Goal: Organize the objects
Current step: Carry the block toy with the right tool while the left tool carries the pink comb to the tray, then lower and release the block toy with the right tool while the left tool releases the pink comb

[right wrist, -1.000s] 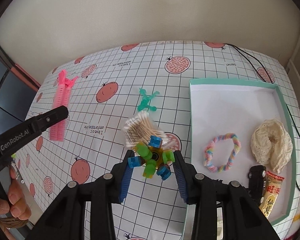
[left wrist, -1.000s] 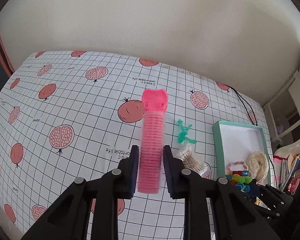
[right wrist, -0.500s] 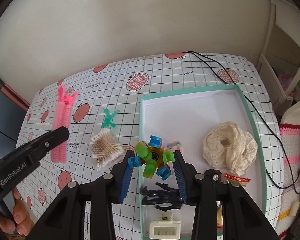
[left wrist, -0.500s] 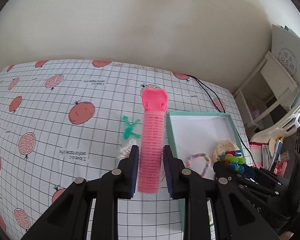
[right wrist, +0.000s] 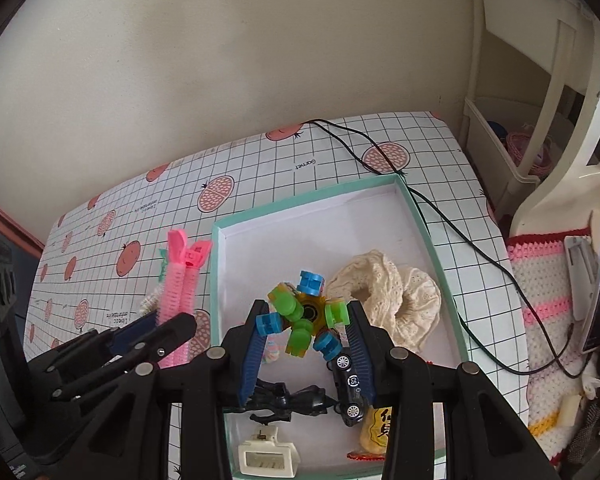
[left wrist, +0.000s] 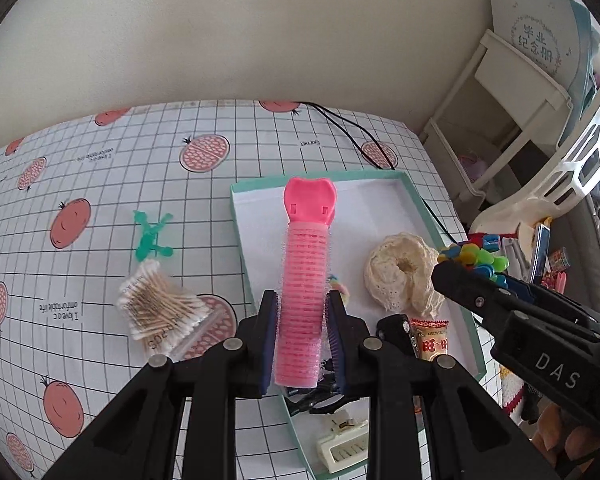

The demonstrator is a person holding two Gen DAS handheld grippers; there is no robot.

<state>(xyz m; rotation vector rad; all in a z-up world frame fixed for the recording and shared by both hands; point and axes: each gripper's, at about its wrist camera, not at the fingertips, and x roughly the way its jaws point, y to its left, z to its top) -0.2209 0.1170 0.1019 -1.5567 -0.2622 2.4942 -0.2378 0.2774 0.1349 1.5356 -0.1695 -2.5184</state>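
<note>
Up close, pink ribbed hair roller — left jaws clamped, spiky toy — right jaws clamped

A pink hair roller with a clip end stands upright between the left gripper's fingers, over the left edge of a shallow teal box near the table's right edge. A toy of blue and green knobs hangs over the box.
</note>
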